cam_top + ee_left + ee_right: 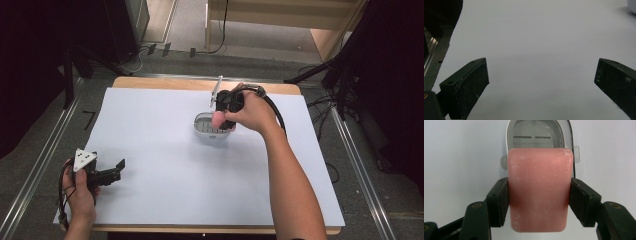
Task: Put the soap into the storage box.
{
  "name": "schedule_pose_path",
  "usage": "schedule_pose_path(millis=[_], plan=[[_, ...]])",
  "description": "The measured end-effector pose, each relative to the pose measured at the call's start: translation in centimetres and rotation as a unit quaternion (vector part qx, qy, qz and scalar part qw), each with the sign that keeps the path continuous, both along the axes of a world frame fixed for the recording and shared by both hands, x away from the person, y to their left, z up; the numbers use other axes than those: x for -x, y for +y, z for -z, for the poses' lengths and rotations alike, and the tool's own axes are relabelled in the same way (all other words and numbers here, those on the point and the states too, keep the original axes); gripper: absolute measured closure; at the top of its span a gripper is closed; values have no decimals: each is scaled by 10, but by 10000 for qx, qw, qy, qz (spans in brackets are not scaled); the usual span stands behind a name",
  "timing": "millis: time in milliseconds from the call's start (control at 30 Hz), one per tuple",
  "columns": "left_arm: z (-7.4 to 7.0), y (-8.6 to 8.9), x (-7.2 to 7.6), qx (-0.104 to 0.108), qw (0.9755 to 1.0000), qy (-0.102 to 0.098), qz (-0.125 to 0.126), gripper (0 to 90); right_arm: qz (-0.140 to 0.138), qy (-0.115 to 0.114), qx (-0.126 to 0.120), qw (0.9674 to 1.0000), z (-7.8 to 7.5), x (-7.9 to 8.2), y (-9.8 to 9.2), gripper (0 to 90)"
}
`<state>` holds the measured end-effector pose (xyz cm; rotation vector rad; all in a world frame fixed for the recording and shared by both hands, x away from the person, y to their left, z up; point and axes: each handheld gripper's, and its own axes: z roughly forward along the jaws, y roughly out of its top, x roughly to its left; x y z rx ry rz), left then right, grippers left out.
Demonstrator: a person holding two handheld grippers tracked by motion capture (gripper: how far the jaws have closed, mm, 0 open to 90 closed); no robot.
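Observation:
My right gripper (539, 197) is shut on a pink bar of soap (539, 190), its pads pressing the bar's two long sides. The bar hangs just over a small white and grey soap dish (536, 135) with drain slots. From above, the soap (218, 118) and the right gripper (227, 107) sit over the near right part of the dish (205, 131), at the middle back of the table. My left gripper (112, 172) rests open at the front left, with nothing between its fingers (466, 87).
White paper (165, 175) covers most of the wooden table (150, 82). A thin silvery rod (216, 90) slants up just behind the dish. Metal rails (35, 170) run along both sides of the table, and cables lie on the floor behind.

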<state>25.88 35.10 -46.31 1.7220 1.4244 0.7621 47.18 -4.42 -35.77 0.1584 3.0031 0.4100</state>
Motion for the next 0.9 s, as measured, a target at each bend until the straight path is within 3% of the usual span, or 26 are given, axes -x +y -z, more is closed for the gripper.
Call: schedule_pose_path(millis=[900], plan=[[0, 0, 0, 27, 10000, 8, 19, 0, -301, 50, 146, 9994, 9, -11, 30, 387]])
